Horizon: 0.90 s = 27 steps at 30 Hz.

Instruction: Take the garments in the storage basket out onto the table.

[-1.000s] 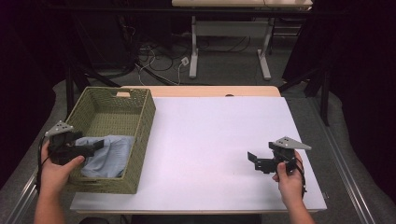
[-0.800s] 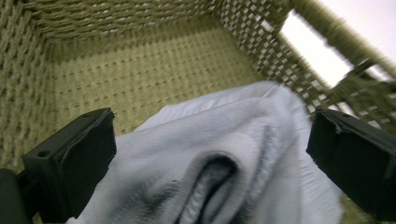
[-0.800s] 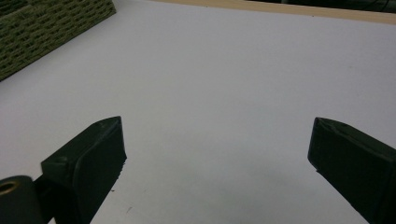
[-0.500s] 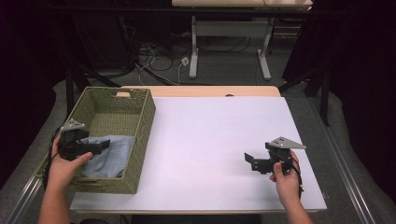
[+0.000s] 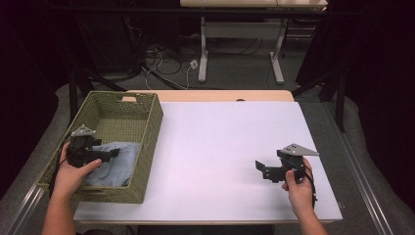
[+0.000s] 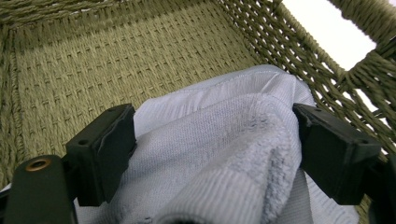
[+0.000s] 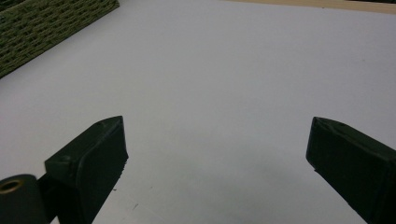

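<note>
Woven olive wicker basket (image 5: 147, 122) at table's 9 o'clock holds pale blue terry towel (image 5: 117, 164). Left gripper (image 6: 215, 140) inside basket, jaws spread, straddling towel fold, not clamped. Right gripper (image 5: 264, 169) at 4 o'clock, jaws apart, empty, over white tabletop (image 5: 225, 142). Likely grasp pending; towel not lifted.

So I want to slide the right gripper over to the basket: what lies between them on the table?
Nothing: in the high view the white tabletop is bare between the right gripper and the wicker basket.
</note>
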Available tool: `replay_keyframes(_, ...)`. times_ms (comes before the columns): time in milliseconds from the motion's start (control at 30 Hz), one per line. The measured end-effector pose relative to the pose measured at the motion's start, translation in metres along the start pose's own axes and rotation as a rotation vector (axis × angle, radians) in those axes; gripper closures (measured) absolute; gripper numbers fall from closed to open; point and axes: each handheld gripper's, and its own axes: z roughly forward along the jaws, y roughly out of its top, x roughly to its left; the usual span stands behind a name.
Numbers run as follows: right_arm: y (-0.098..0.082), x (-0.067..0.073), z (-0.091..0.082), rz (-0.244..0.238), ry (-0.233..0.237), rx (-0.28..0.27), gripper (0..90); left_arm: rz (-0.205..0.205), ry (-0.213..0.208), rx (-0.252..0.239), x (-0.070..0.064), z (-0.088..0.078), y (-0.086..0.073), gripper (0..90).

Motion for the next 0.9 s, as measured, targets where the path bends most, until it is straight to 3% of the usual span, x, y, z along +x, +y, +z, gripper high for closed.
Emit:
replay_keyframes(133, -0.001, 0.000, 0.000, 0.001, -0.008, -0.002, 5.4, 0.019, -0.016, 0.017, 0.000, 0.001, 0.001, 22.4)
replay_keyframes(300, -0.001, 0.001, 0.001, 0.001, -0.011, -0.002, 5.6, 0.006, -0.049, 0.022, 0.002, 0.001, 0.000, 27.0)
replay_keyframes(367, -0.001, 0.001, 0.001, 0.004, -0.011, 0.000, 5.8, 0.025, -0.052, 0.020, 0.002, 0.002, 0.000, 28.3)
replay_keyframes(400, -0.002, 0.000, 0.002, 0.002, -0.013, 0.000, 6.0, 0.054, -0.069, 0.023, 0.002, 0.004, -0.001, 38.1)
replay_keyframes(467, -0.002, -0.001, 0.002, 0.001, -0.014, -0.002, 6.4, 0.055, -0.065, 0.023, 0.001, 0.004, -0.001, 39.0)
replay_keyframes(533, -0.002, -0.001, 0.002, 0.003, -0.013, -0.001, 6.4, 0.092, -0.048, 0.037, -0.001, 0.004, 0.001, 40.2)
replay_keyframes(567, -0.002, -0.001, 0.002, 0.004, -0.014, -0.001, 6.5, 0.092, -0.048, 0.037, -0.001, 0.004, 0.001, 43.6)
replay_keyframes(600, -0.002, -0.001, 0.002, 0.005, -0.015, -0.001, 6.6, 0.112, -0.072, 0.071, -0.001, 0.003, 0.004, 47.7)
replay_keyframes(667, -0.002, -0.001, 0.002, 0.005, -0.017, 0.001, 6.7, 0.119, -0.068, 0.074, -0.002, 0.004, 0.005, 55.6)
replay_keyframes(700, -0.002, -0.001, 0.002, 0.005, -0.017, 0.001, 6.7, 0.121, -0.073, 0.088, -0.003, 0.004, 0.006, 55.6)
replay_keyframes(733, -0.003, 0.000, 0.003, 0.003, -0.018, 0.007, 6.8, 0.144, -0.079, 0.113, -0.005, 0.004, 0.009, 61.2)
replay_keyframes(900, -0.003, 0.000, 0.003, 0.003, -0.013, 0.007, 6.8, 0.172, -0.066, 0.144, -0.008, 0.004, 0.014, 68.4)
